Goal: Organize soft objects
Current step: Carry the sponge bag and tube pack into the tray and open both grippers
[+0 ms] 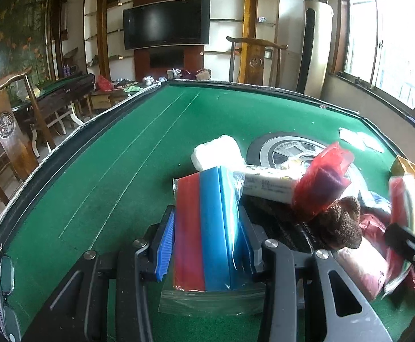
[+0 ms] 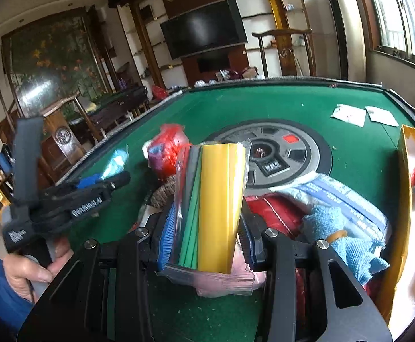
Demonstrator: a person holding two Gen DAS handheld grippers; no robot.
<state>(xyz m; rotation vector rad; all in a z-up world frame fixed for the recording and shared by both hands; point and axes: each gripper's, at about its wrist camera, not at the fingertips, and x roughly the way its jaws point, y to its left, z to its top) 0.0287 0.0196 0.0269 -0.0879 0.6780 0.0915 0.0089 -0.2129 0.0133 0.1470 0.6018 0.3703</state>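
**Both grippers loaded, each clamped on a bagged stack of foam sheets**

The left gripper [image 1: 204, 245] is clenched on a clear zip bag of red and blue foam sheets [image 1: 207, 228]. The bag stands upright between the blue ribbed pads [image 1: 164, 253], its sealed end hanging below the jaws toward the camera. The right gripper [image 2: 207, 233] grips a similar bag of yellow, green and grey sheets [image 2: 216, 205], also upright, pressed from both sides by the pads.

To do this step well, I would keep the squeeze firm but even: the plastic is slick and the sheets inside could slide against each other. Each stack is best carried upright and set down flat before the jaws let go (the loose bag ends could snag on the pile). Where each belongs is not clear from these views; the yellow box [image 2: 405, 199] to the right of the right gripper looks a likely bin, which is a guess.

Just beyond and to the right of the left gripper lies the heap still to sort: a white tissue pack [image 1: 219, 152], a red plastic bag [image 1: 321, 179] and a brown knitted item [image 1: 347, 222]. Right of the right gripper lie a blue towel [image 2: 341, 233] and a red pouch [image 2: 273, 211], all on the green table [image 1: 107, 156].

Both grippers tilt moderately downward over the near table edge. In the right wrist view the person's left hand [image 2: 33, 268], in a blue sleeve, grasps the left gripper's handle, well to the left.
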